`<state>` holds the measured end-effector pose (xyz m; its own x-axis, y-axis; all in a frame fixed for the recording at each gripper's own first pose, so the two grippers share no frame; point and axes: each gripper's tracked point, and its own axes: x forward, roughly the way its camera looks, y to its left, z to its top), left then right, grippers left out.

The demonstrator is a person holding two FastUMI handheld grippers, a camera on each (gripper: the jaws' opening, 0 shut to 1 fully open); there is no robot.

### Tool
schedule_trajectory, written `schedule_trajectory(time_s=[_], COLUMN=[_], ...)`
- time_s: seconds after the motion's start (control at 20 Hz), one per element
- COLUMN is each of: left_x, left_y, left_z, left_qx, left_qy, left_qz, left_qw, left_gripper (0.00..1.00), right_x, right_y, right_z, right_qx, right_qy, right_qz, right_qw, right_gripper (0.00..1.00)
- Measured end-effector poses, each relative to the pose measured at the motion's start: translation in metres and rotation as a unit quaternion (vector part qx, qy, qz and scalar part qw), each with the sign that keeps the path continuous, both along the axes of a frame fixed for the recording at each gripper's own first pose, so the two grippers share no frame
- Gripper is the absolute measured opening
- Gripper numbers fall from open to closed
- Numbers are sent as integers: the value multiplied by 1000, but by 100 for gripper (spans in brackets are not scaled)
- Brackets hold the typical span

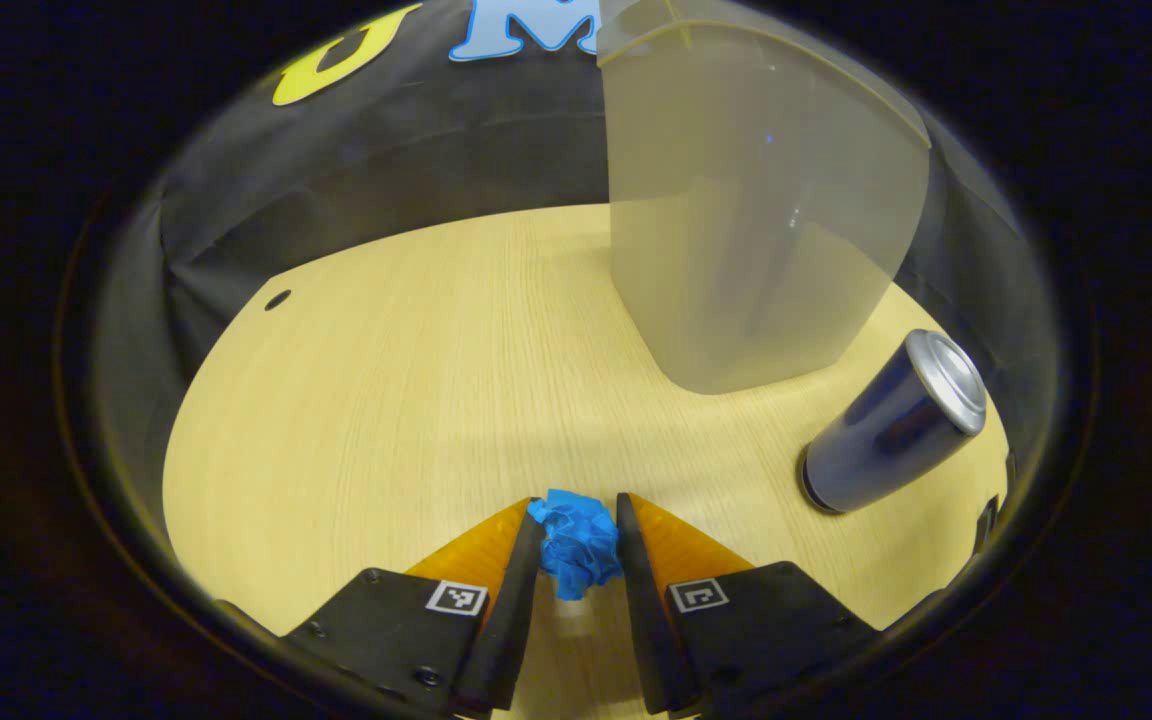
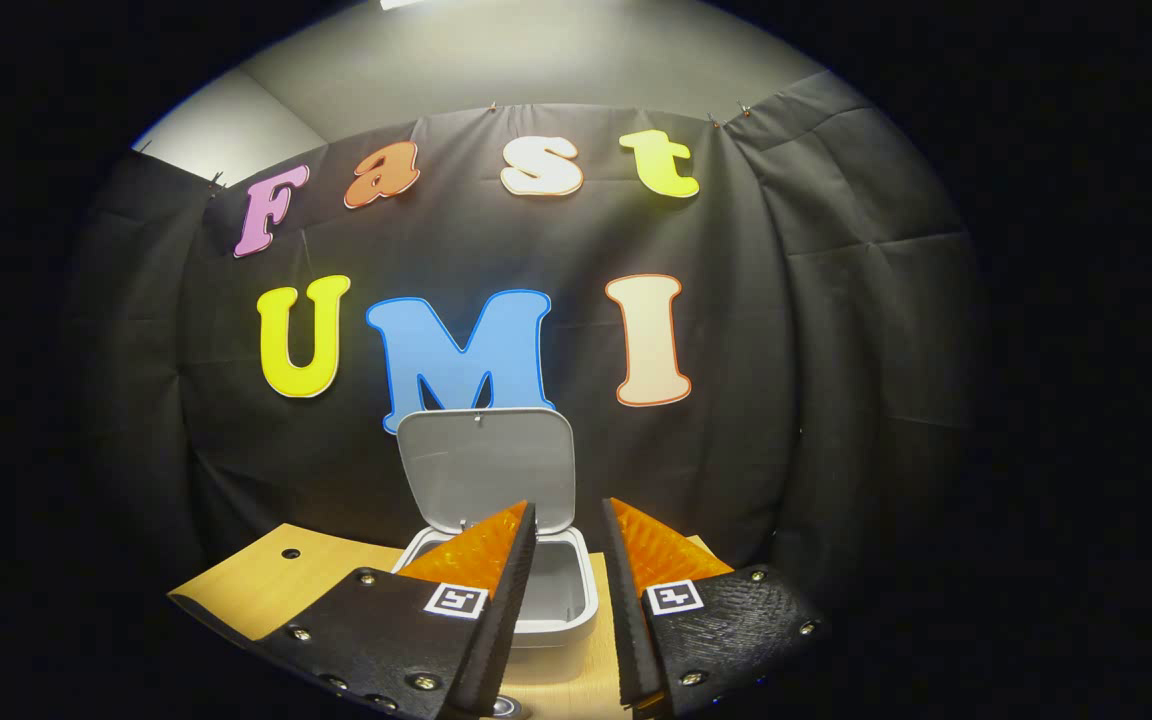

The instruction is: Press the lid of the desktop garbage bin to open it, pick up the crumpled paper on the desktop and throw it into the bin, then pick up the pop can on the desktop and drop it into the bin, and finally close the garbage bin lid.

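A blue crumpled paper (image 1: 576, 545) sits between the tips of my left gripper (image 1: 580, 505), and both fingers press on its sides, low over the wooden table (image 1: 386, 400). The pale, translucent garbage bin (image 1: 756, 220) rises ahead to the right. A dark blue pop can (image 1: 891, 425) with a silver top lies on its side to the right of the bin's base. In the right gripper view the bin (image 2: 591, 600) stands in front with its lid (image 2: 486, 465) tipped up and open. My right gripper (image 2: 569, 508) hovers above and before it, fingers a little apart with nothing between them.
A small dark hole (image 1: 277, 299) marks the tabletop at the far left, also seen as the hole (image 2: 290, 552) left of the bin. The black cloth wall closes off the back of the table. Bare wood stretches left of the bin.
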<state>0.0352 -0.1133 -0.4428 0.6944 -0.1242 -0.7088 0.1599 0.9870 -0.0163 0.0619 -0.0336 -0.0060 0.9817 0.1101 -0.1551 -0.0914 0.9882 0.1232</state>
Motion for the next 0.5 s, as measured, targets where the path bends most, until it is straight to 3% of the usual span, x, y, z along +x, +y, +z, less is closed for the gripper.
schedule_trajectory(time_s=[0.2, 0.5], left_x=[8, 30], left_y=[0, 12], left_z=[17, 79], left_qx=[-5, -18], left_qy=[-22, -82], left_qz=[9, 19], left_qw=[1000, 996], left_gripper=[53, 52], right_x=[1, 1], right_y=[0, 7], right_z=[-1, -1], right_qx=[-1, 4], right_qy=[1, -1], right_qz=[2, 10], right_qw=[1000, 1000], right_gripper=[44, 44])
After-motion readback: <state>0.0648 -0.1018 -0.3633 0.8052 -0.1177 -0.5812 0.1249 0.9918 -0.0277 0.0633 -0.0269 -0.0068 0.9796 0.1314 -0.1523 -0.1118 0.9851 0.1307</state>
